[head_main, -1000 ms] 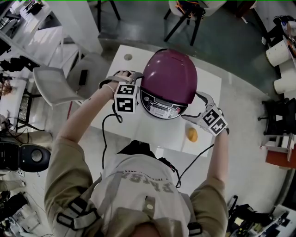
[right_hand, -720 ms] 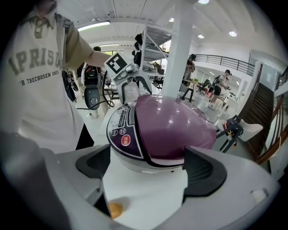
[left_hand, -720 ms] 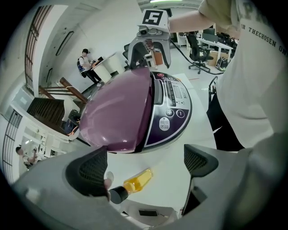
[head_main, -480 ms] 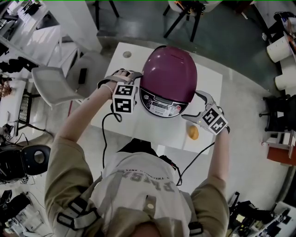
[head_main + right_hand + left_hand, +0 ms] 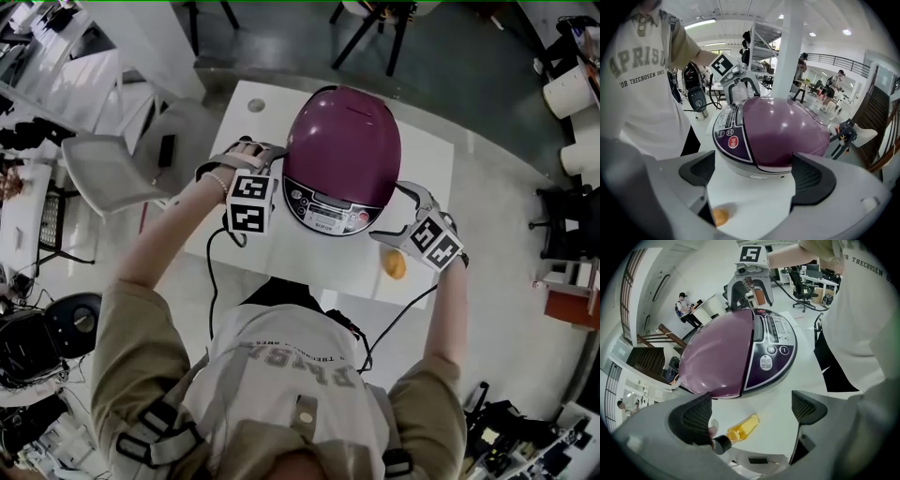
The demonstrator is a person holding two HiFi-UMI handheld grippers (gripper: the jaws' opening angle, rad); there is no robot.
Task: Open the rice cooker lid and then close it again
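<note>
On the table [image 5: 424, 164], the rice cooker [image 5: 339, 183] (lid [image 5: 347, 141] shut) faces the person [image 5: 291, 375].

yellow bottle [image 5: 742, 426] partly behind jaw, rice cooker [image 5: 343, 150] panel print unreadable

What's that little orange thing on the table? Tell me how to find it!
Find the white table with the big purple rice cooker on it. Look near the table's front edge, in front of the cooker and to its right, beside the right gripper. The small rounded orange thing lies there. It is the only orange spot on the white top, and far smaller than the cooker.
</note>
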